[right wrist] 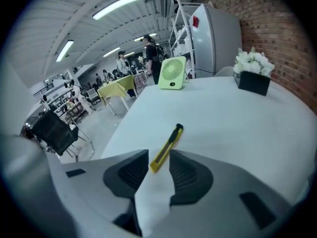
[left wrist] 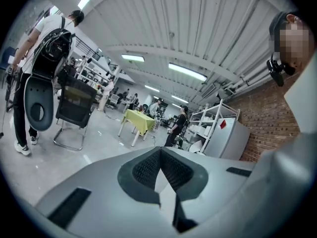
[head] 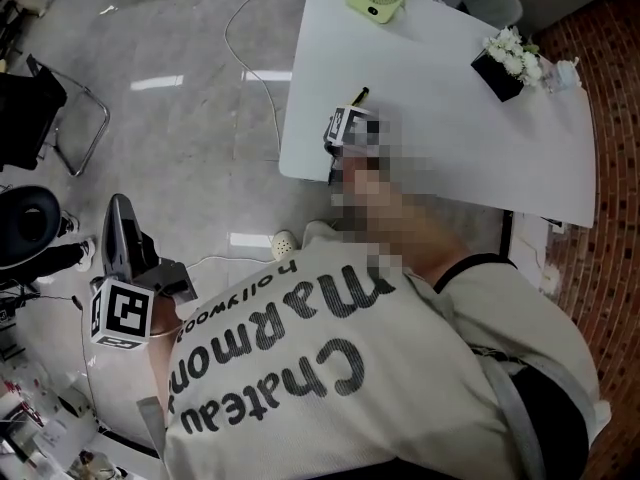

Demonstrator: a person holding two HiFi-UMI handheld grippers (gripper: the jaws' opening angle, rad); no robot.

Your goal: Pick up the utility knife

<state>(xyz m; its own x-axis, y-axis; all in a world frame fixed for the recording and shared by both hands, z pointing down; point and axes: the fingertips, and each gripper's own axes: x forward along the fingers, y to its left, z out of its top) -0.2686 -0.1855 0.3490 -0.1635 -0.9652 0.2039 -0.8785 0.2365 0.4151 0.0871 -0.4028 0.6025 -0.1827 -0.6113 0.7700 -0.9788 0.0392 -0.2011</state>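
Close in, right gripper (right wrist: pixel 159 155) jaws stand wide apart, pads not touching the yellow utility knife (right wrist: pixel 167 147); its near end shows between the tips, and it lies flat on the white table (right wrist: pixel 237 128) near an edge. Left gripper (left wrist: pixel 160 151) is off the table, jaws pressed together on nothing. Farther back on the table stand a green fan (right wrist: pixel 172 73) and white flowers (right wrist: pixel 253 63).

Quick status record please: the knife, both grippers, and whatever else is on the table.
knife: yellow utility knife, lying flat on the white table, near one edge
right gripper: open, jaws either side of the knife's near end, not gripping it
left gripper: shut, empty, held off the table over the floor
other items: green fan and boxed white flowers, both well beyond the knife
task: knife not yet picked up
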